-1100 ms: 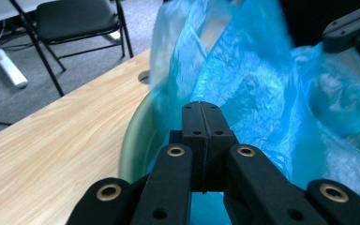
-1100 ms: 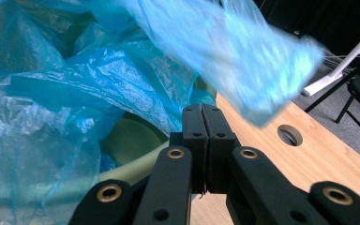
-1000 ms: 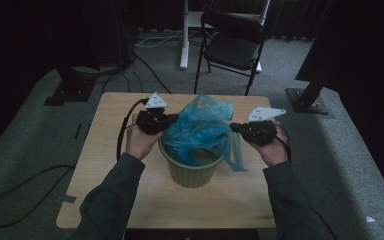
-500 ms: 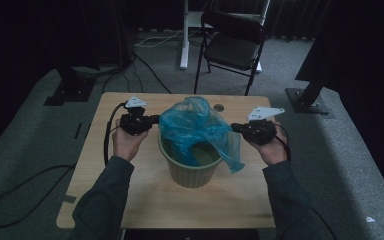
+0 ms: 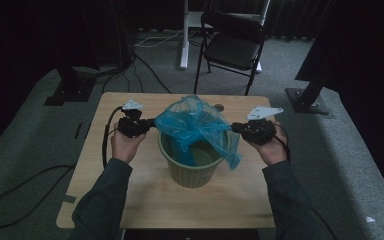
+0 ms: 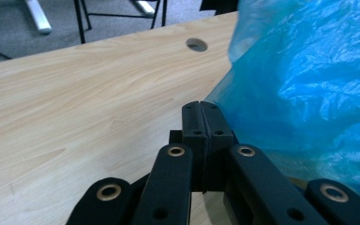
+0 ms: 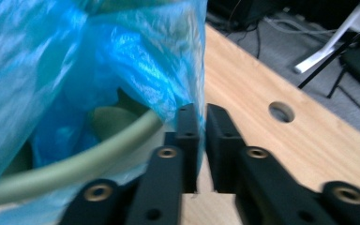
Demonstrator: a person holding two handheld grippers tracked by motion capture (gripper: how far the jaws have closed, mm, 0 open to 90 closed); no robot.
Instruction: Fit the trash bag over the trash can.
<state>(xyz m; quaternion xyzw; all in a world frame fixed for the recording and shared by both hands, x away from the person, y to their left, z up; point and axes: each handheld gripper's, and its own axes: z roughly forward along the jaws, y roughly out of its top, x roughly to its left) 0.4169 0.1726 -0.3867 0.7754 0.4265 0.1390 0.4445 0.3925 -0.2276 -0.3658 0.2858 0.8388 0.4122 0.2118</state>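
Observation:
A pale green bin (image 5: 192, 167) stands mid-table with a thin blue plastic bag (image 5: 195, 125) bunched over its mouth. My left gripper (image 5: 147, 123) sits at the bin's left; its jaws are pressed together (image 6: 201, 105) with the bag's edge (image 6: 309, 93) running in at their tips. My right gripper (image 5: 235, 128) is at the bin's right rim. Its jaws have just been opening and now stand a little apart (image 7: 201, 110), with nothing in the gap. The bag (image 7: 98, 61) hangs against the outside of one jaw, over the bin's rim (image 7: 89, 159).
The wooden table (image 5: 130, 200) has a round cable hole (image 5: 219, 107) behind the bin. A black folding chair (image 5: 232, 45) and a white desk leg stand beyond the far edge. Cables lie on the grey carpet (image 5: 10, 200) to the left.
My left gripper has moved left and a little down, drawing the bag's edge out over the bin's left side. The right hand has stayed put while its jaws parted slightly.

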